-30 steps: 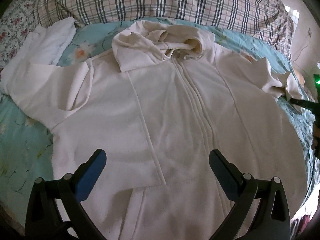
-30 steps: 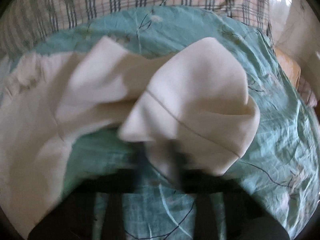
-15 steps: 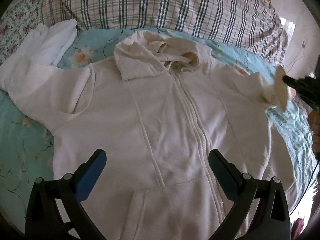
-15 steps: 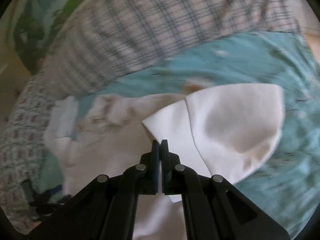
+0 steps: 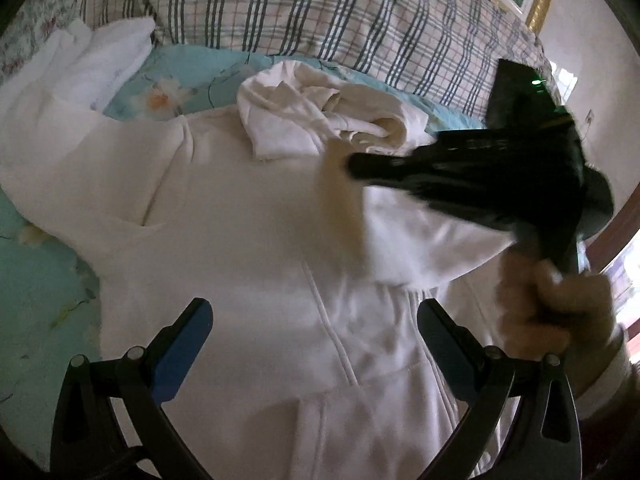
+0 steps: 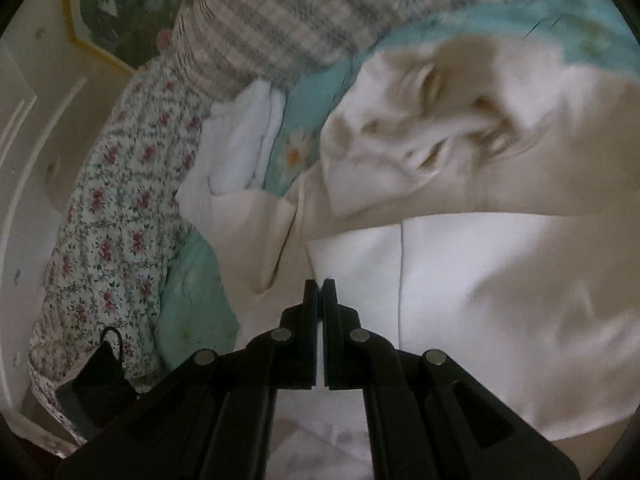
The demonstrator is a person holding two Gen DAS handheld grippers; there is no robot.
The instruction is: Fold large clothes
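Observation:
A cream zip-up hoodie (image 5: 240, 240) lies front up on the bed, its hood (image 5: 320, 120) bunched at the collar. My left gripper (image 5: 316, 340) hovers open over the lower front near the pocket, with nothing between its blue pads (image 5: 188, 344). My right gripper (image 5: 360, 166) is shut on the hoodie's right sleeve (image 5: 420, 240) and holds it across the chest, over the zip. In the right wrist view the right gripper (image 6: 320, 290) has its jaws together on the sleeve (image 6: 480, 280), with the hood (image 6: 420, 120) beyond. A hand (image 5: 552, 312) holds the right gripper's handle.
A plaid pillow (image 5: 320, 12) and a floral pillow (image 6: 120, 220) lie at the head of the bed. A folded white cloth (image 5: 100, 60) sits by the hoodie's left shoulder. The teal floral sheet (image 5: 36, 288) shows on the left. A dark object (image 6: 96, 372) lies past the floral pillow.
My right gripper has swept the sleeve from the bed's right edge inward over the hoodie's chest. My left gripper has shifted slightly and stays open.

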